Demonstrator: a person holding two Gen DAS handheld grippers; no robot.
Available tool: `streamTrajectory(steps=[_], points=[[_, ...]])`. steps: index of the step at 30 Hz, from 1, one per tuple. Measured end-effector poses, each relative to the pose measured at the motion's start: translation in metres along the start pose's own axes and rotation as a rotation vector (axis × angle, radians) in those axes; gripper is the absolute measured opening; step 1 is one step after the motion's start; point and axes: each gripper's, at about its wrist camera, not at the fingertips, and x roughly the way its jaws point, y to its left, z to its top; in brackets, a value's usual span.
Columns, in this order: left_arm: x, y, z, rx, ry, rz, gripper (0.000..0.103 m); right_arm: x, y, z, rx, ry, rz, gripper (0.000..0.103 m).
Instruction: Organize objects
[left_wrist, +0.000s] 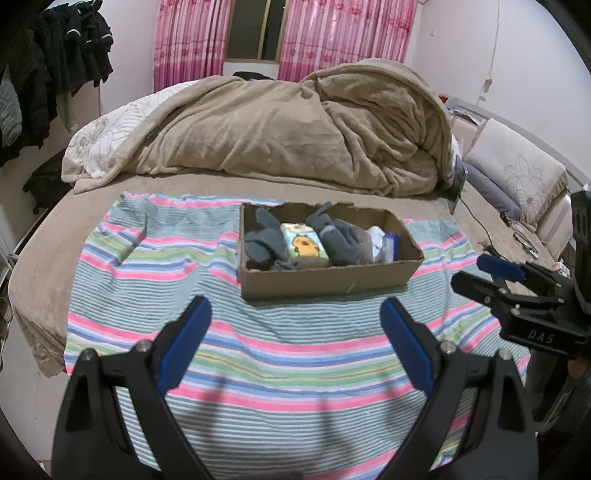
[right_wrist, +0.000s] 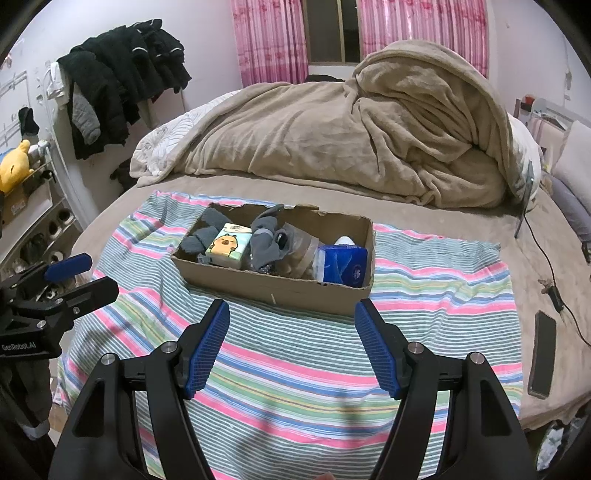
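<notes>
Two hand-held grippers were in my hands, both with jaws spread and nothing between the blue pads. My left hand-held gripper (left_wrist: 295, 314) hung above the striped cloth (left_wrist: 258, 354), short of the box. My right hand-held gripper (right_wrist: 291, 317) hung likewise over the same cloth, its fingertips just short of the box's near wall. Neither touched anything.

Beyond them sat the cardboard box (right_wrist: 266, 288), open-topped with a torn rim, resting on the striped cloth spread over the bed (right_wrist: 535, 236). Inside, from left to right in the right wrist view, lay dark grey socks (right_wrist: 197, 238), a tissue pack with a cartoon animal (right_wrist: 228, 245), more grey socks (right_wrist: 267, 243), a clear bag of brownish contents (right_wrist: 301, 247) and a blue tissue pack (right_wrist: 343, 266) against the right wall.

To the right on the bed lay a dark phone (right_wrist: 542, 354), and a black cable (right_wrist: 546, 266) ran past it. Further back, a beige blanket (right_wrist: 351, 140) was heaped across the bed. Behind it hung pink curtains (right_wrist: 269, 40) beside a window; black clothes (right_wrist: 118, 77) hung at the left wall.
</notes>
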Motion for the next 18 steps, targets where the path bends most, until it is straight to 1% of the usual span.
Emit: streamTrajectory(steps=[18], points=[[-0.0015,-0.0014,-0.0004,0.003,-0.001,-0.003,0.094,-0.0009,0.0014,0.0015,-0.001,-0.001,0.0,0.073]])
